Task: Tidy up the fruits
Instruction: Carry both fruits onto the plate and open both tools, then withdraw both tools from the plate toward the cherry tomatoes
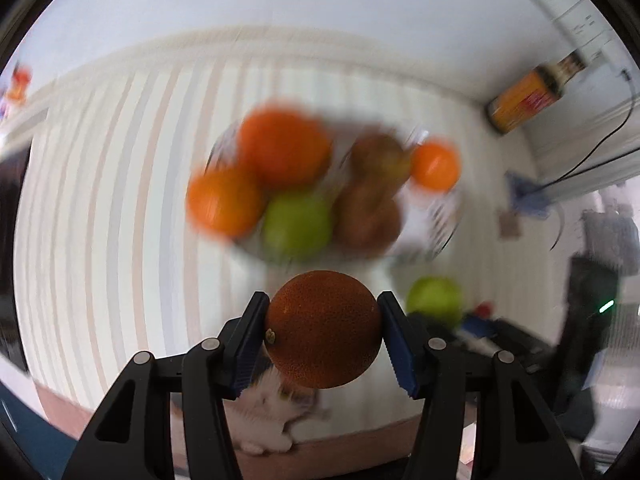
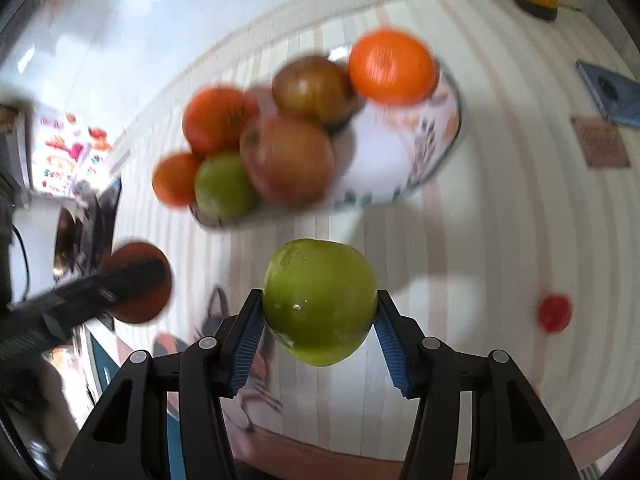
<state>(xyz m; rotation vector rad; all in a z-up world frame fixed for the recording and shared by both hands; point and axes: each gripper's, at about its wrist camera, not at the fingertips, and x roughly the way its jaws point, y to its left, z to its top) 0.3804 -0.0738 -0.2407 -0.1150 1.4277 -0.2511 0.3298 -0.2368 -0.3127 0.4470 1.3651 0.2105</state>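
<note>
My left gripper (image 1: 323, 330) is shut on a dark orange (image 1: 323, 329) and holds it above the striped table, in front of the fruit bowl (image 1: 440, 224). My right gripper (image 2: 319, 312) is shut on a green apple (image 2: 319, 304), also in front of the bowl (image 2: 416, 160). The bowl holds several fruits: oranges (image 2: 392, 66), a green apple (image 2: 224, 184) and brownish-red apples (image 2: 288, 156). In the right wrist view the left gripper (image 2: 132, 280) with its orange shows at the left. In the left wrist view the held green apple (image 1: 434, 296) shows at the right.
A sauce bottle (image 1: 528, 96) stands at the table's far right corner near a power strip (image 1: 576, 12). A small red object (image 2: 554, 312), a brown coaster (image 2: 600, 142) and a blue item (image 2: 612, 94) lie on the striped tablecloth (image 2: 500, 200). Clutter lies off the table's left edge.
</note>
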